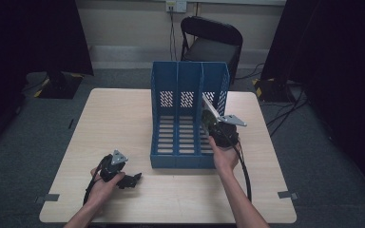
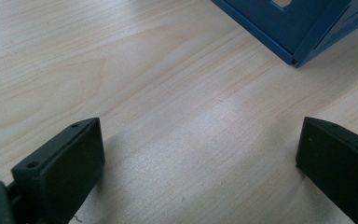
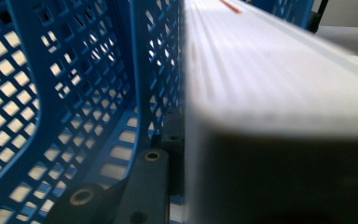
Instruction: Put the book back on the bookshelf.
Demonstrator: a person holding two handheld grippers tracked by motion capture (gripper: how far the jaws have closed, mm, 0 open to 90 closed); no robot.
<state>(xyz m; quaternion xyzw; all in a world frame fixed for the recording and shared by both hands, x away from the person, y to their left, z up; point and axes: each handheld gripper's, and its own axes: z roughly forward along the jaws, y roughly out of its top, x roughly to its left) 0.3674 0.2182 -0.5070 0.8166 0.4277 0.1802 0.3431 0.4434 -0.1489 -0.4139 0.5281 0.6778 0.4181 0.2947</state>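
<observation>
Pale wood worktop (image 1: 123, 118) carries a blue three-slot file rack (image 1: 180, 95) near its far edge. Right tongs (image 1: 213, 118), clenched on a flat white book (image 3: 279, 93), tilt it into the rack's rightmost slot. Left tongs (image 2: 200, 163) rest released by the near edge. Next, I judge: slide it in upright, then let go
</observation>
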